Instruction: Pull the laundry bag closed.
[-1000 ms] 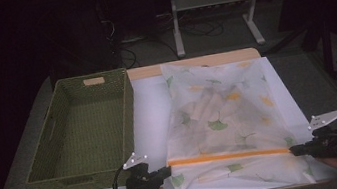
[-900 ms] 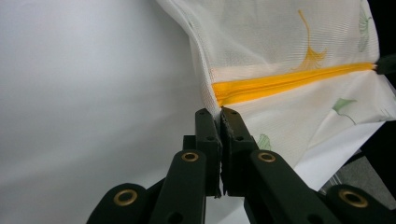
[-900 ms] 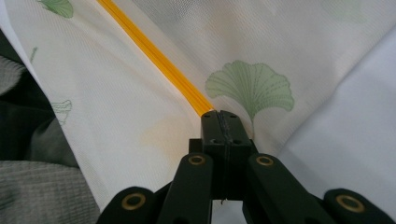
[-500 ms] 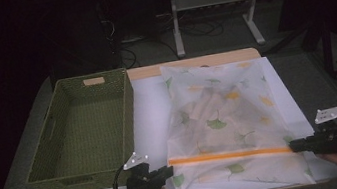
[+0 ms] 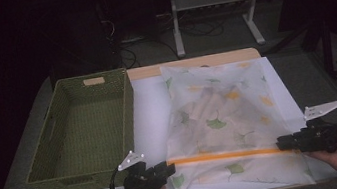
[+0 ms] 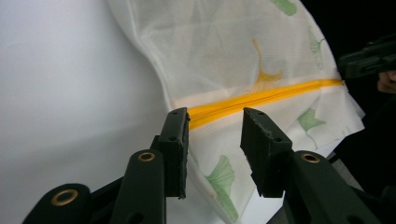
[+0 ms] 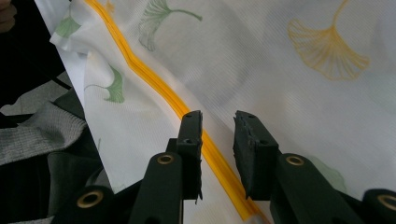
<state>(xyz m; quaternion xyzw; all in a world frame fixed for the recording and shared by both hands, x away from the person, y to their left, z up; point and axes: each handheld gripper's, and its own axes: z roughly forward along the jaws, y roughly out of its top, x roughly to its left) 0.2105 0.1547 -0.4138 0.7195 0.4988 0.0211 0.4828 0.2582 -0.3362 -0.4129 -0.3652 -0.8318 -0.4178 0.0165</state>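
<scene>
High view: one mesh bag [image 5: 223, 121] lies flat on the surface [image 5: 148, 123], right of one empty basket [image 5: 83, 130]. The left gripper [image 5: 164, 171] and right gripper [image 5: 285, 143] sit at opposite ends of the bag's orange zipper [image 5: 221, 156].

Left gripper view: jaws apart, grasping nothing, straddling the zipper end.

Right gripper view: jaws released over the zipper. Judged: no grasp made yet.

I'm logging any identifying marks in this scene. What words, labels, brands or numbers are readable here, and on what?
No text can be read in any view.
Tag on the green basket, far wall: looks blank; too small to tell.
Mesh bag with orange zipper: ginkgo-leaf print, no lettering.
Left claw and right claw: brass rivets, no markings.
</scene>
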